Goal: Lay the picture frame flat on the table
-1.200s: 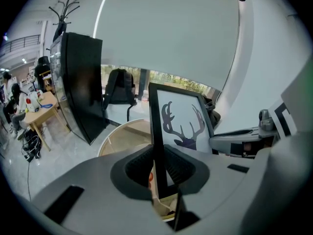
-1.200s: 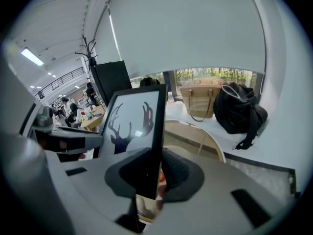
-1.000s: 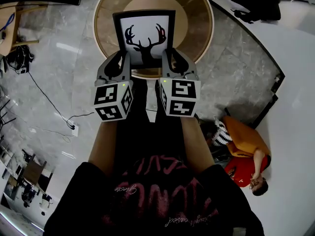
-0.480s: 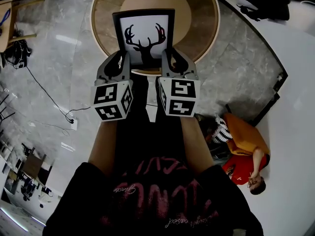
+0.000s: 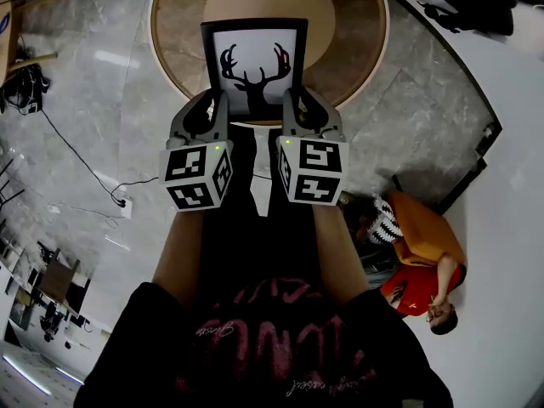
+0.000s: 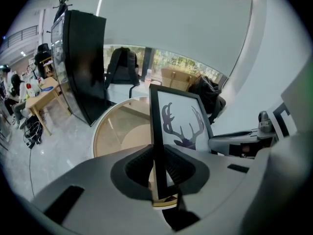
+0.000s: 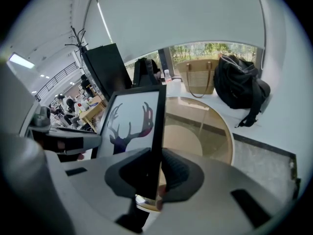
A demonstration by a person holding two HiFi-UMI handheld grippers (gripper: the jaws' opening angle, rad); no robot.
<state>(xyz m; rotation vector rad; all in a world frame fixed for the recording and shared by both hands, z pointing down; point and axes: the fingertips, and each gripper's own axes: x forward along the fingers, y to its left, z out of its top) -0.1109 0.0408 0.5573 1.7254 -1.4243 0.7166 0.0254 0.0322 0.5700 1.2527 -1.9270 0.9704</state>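
A black picture frame [image 5: 253, 65] with a deer-head print is held over the near edge of a round glass table [image 5: 348, 41]. My left gripper [image 5: 212, 110] is shut on its lower left edge and my right gripper [image 5: 293, 109] is shut on its lower right edge. In the left gripper view the frame [image 6: 176, 124] stands on edge between the jaws, print facing right. From the right gripper view the frame [image 7: 132, 124] is seen clamped the same way, print facing left. The frame is lifted and tilted, its bottom edge hidden behind the grippers.
The table has a wooden rim [image 5: 170, 66] and a round tan base showing through the glass. A black bag [image 7: 239, 94] and a tan bag [image 7: 198, 77] lie beyond the table. A person in orange [image 5: 421, 253] crouches on the grey floor at right. A cable [image 5: 85, 177] trails at left.
The frame and both grippers have shifted slightly right and away over the table. Both grips stay the same.
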